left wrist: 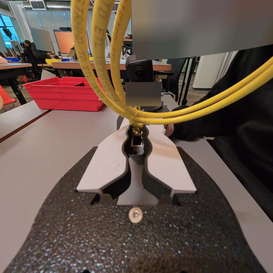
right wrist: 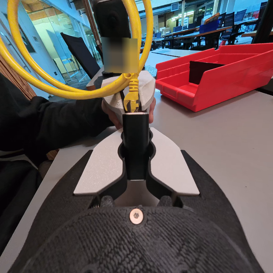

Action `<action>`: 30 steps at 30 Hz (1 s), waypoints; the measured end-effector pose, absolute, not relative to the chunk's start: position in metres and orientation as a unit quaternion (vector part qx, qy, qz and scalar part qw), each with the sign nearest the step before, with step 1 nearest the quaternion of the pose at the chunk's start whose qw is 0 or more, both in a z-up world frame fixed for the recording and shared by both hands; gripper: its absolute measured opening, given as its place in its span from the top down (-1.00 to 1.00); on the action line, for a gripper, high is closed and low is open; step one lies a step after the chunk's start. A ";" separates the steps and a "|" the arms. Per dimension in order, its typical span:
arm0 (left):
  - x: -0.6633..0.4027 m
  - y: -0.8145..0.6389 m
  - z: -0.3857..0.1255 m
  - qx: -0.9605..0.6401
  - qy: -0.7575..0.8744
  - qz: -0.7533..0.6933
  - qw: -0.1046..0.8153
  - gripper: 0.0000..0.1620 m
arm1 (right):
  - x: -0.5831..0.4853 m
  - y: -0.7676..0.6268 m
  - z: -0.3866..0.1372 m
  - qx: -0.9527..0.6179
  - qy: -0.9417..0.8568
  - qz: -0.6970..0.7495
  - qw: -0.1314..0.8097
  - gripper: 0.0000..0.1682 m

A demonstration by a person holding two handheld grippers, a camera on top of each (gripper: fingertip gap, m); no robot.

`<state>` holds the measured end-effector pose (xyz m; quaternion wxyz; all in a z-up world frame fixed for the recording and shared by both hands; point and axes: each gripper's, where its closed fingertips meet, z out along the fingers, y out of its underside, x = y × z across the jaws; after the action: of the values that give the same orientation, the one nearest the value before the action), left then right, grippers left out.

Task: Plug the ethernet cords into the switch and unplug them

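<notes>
My right gripper (right wrist: 135,133) is shut on a small black switch (right wrist: 135,140) and holds it above the table with its silver port end pointing away. My left gripper (left wrist: 137,127) faces it and is shut on the plug (left wrist: 137,130) of a coiled yellow ethernet cord (left wrist: 97,59). The plug (right wrist: 132,102) sits right at the switch's silver end. In the left wrist view one port (left wrist: 136,142) just below the plug is open and empty. I cannot tell how deep the plug sits. The cord's coil (right wrist: 44,82) loops up over both grippers.
A red plastic bin (left wrist: 63,94) with a black divider stands on the grey table (left wrist: 59,140); it is at the right in the right wrist view (right wrist: 206,82). A black sleeve (right wrist: 44,118) and hand are beside the grippers. Desks, chairs and people are far behind.
</notes>
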<state>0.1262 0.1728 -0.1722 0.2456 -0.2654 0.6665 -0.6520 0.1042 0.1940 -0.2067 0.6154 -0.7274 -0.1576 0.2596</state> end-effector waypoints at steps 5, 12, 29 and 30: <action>0.130 0.173 -0.171 -0.279 0.648 -0.670 0.231 0.84 | 0.107 0.194 -0.206 -0.726 -0.150 0.266 0.617 0.67; 0.135 0.172 -0.169 -0.294 0.635 -0.675 0.234 0.84 | 0.109 0.193 -0.203 -0.718 -0.142 0.283 0.620 0.67; 0.142 0.170 -0.166 -0.316 0.626 -0.669 0.246 0.85 | 0.113 0.190 -0.197 -0.701 -0.131 0.315 0.627 0.66; 0.142 0.170 -0.166 -0.318 0.626 -0.668 0.245 0.85 | 0.113 0.191 -0.197 -0.701 -0.130 0.316 0.626 0.66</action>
<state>0.1425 0.1702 -0.1657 0.2450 -0.3185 0.6261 -0.6682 0.1130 0.1906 -0.1974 0.6258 -0.7011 -0.1297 0.3162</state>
